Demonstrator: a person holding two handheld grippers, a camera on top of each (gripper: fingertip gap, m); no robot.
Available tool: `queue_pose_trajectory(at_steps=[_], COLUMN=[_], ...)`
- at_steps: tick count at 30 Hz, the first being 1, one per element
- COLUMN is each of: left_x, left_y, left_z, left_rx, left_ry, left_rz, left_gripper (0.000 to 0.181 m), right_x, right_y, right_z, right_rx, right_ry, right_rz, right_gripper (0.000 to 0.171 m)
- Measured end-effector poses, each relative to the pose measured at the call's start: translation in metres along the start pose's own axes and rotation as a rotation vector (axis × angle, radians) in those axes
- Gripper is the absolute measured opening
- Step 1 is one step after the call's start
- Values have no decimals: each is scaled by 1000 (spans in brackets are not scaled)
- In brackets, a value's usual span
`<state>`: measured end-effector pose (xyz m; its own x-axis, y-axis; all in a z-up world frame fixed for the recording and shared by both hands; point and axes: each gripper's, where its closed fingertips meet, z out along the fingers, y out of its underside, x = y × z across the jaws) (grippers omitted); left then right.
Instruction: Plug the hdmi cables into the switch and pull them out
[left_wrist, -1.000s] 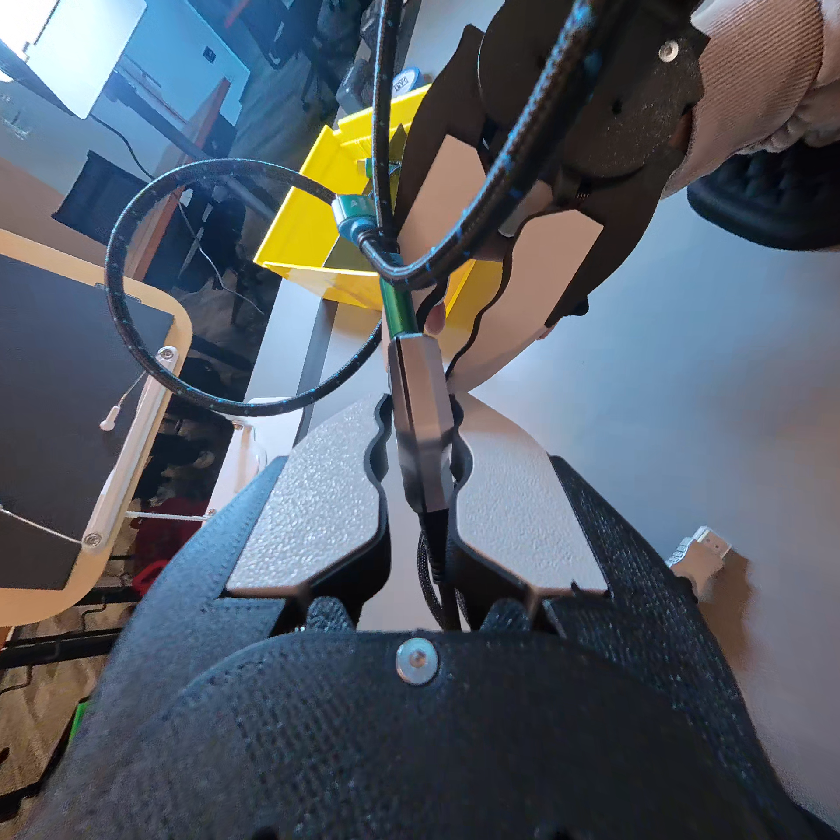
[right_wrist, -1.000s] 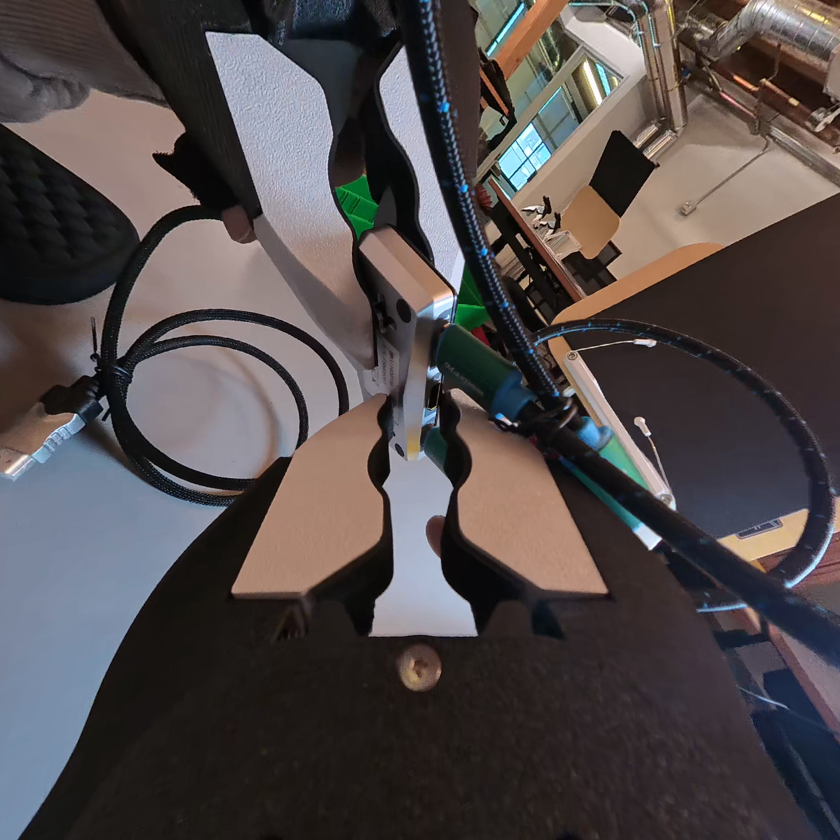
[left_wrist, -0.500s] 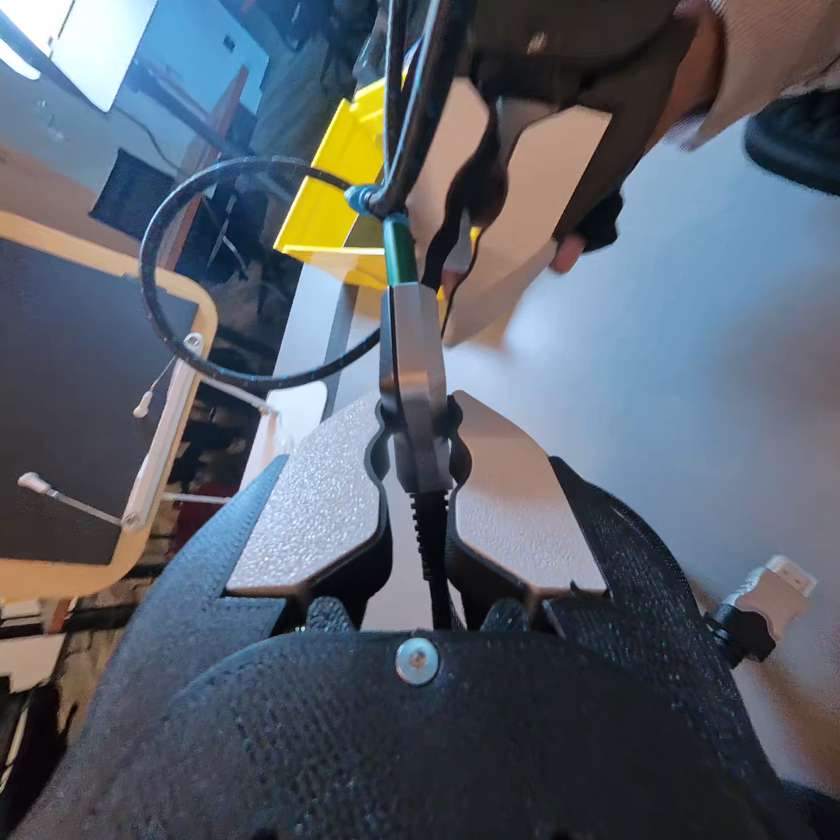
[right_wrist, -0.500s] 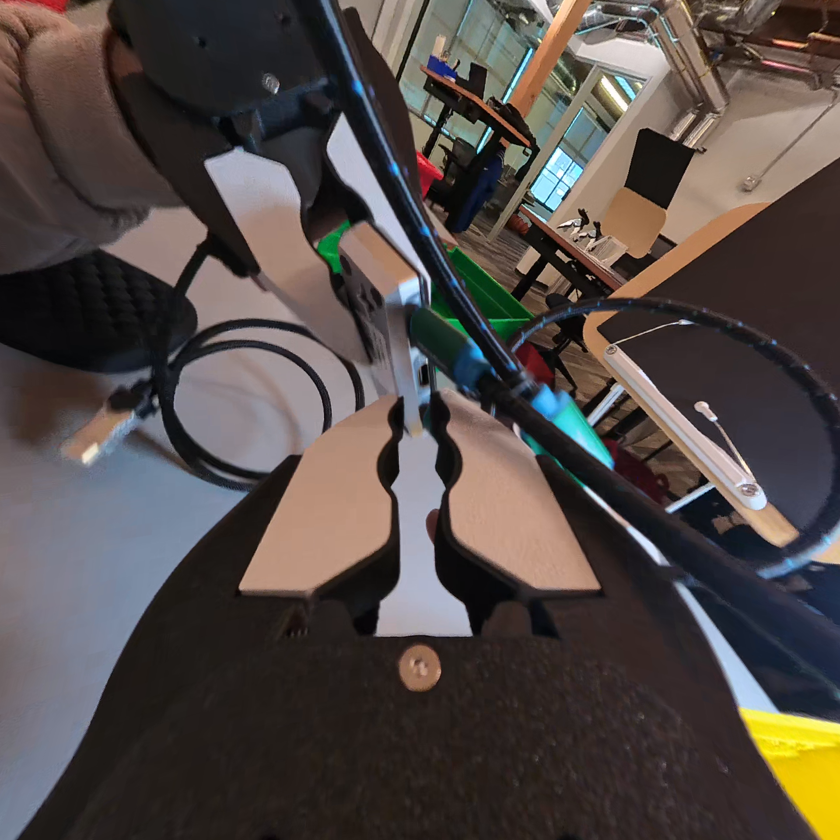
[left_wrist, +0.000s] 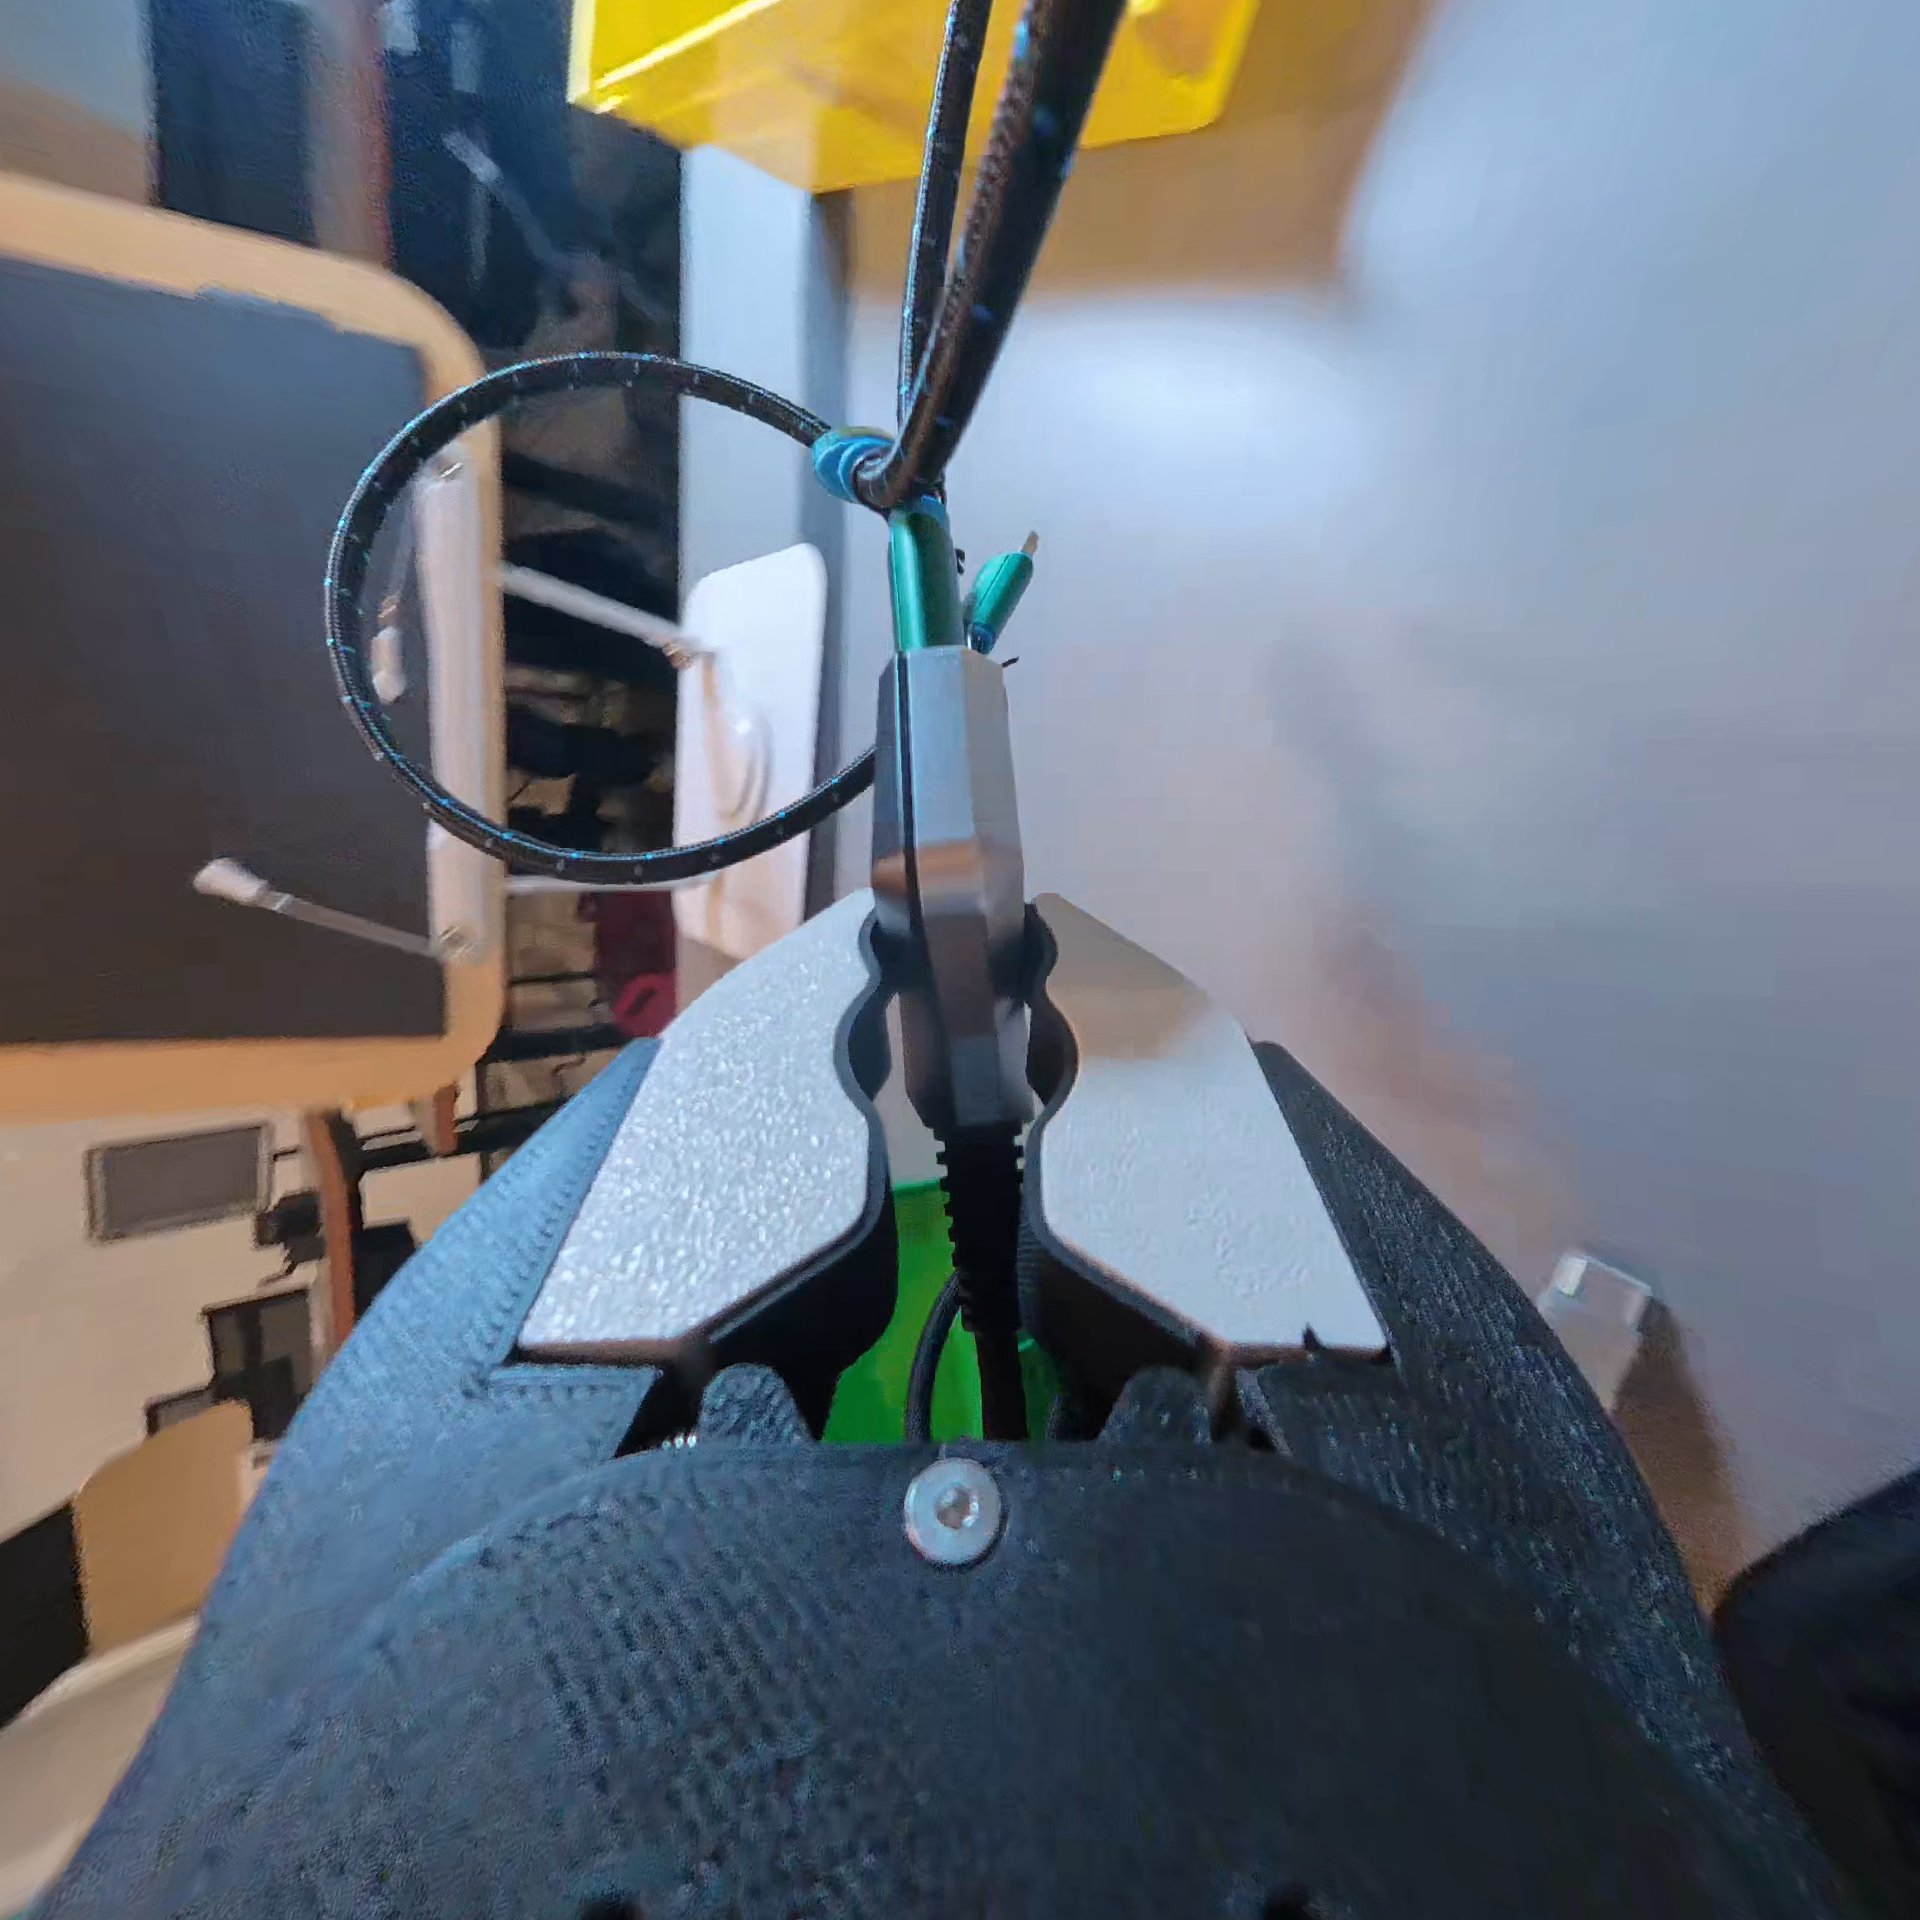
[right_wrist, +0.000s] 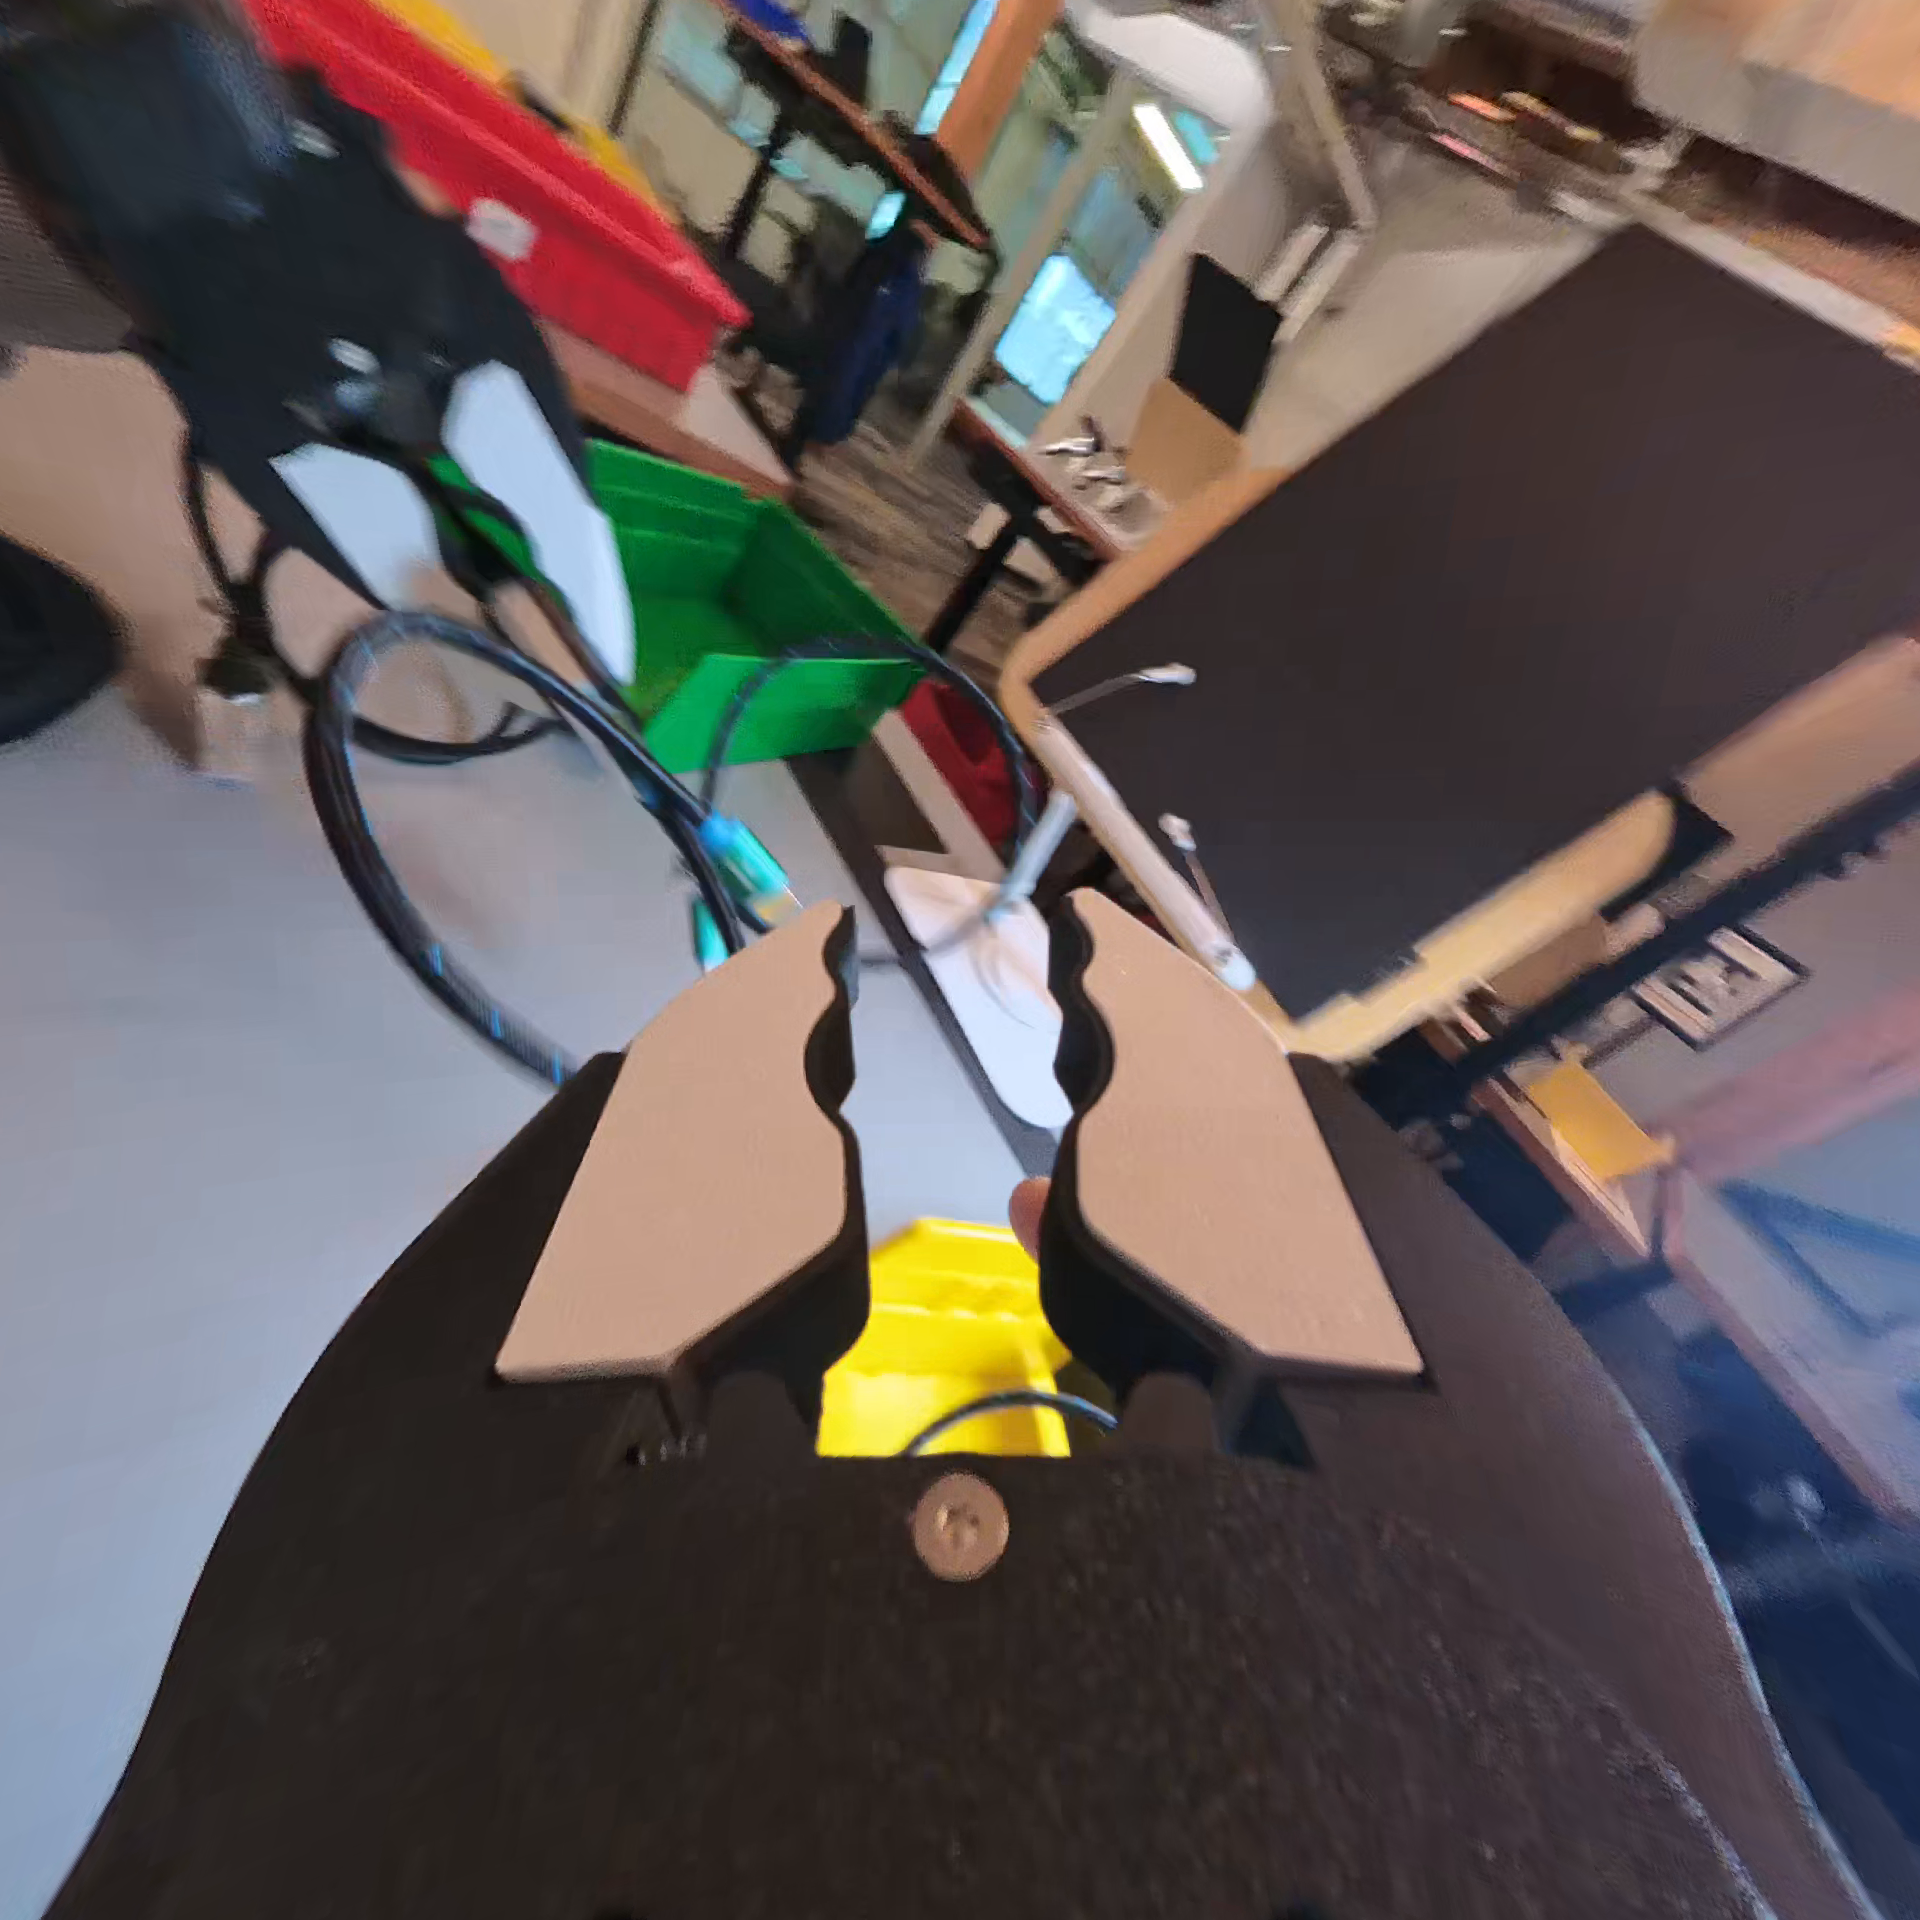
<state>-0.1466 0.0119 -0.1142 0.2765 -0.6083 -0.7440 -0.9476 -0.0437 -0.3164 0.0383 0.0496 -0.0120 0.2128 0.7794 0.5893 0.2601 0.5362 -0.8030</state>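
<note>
My left gripper (left_wrist: 951, 914) is shut on the grey HDMI switch (left_wrist: 945, 790) and holds it above the table. One green HDMI plug (left_wrist: 920, 592) sits in the switch's far end. A second green plug (left_wrist: 1000, 597) hangs loose beside it. Their black braided cable (left_wrist: 436, 790) loops to the left and runs up out of view. My right gripper (right_wrist: 951, 914) is open and empty. In the right wrist view the left gripper (right_wrist: 447, 499) is far off at upper left, blurred, with the cable loop (right_wrist: 343, 831) and a teal-green plug (right_wrist: 743, 857) hanging below it.
A yellow bin (left_wrist: 727, 104) stands at the table's far end and shows under my right gripper (right_wrist: 935, 1340). A green bin (right_wrist: 748, 644) and a red bin (right_wrist: 582, 249) stand beyond the left gripper. A silver connector (left_wrist: 1590, 1299) lies on the grey table (left_wrist: 1507, 727). A dark partition panel (right_wrist: 1455, 623) stands beside the table. Across from one pair of fingers to the other is roughly 20 cm.
My right gripper has drawn back from the switch and its jaws stand wider apart. My left gripper has moved away with the switch still in it. Both views are blurred by motion.
</note>
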Motion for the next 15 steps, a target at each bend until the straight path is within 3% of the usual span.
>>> queue_pose_trajectory(at_steps=[3, 7, 15], left_x=[27, 51, 68], left_y=[-25, -47, -55], left_z=[8, 9, 12], left_rx=[52, 101, 87], left_ry=[89, 148, 208], left_rz=[39, 66, 69], left_gripper=[23, 22, 23], right_x=[-56, -121, -144], right_y=[2, 50, 54], right_z=[31, 62, 77], right_rx=[-82, -279, -281], right_ry=[-199, -414, -345], right_rz=[-60, -156, -438], right_gripper=[36, 39, 18])
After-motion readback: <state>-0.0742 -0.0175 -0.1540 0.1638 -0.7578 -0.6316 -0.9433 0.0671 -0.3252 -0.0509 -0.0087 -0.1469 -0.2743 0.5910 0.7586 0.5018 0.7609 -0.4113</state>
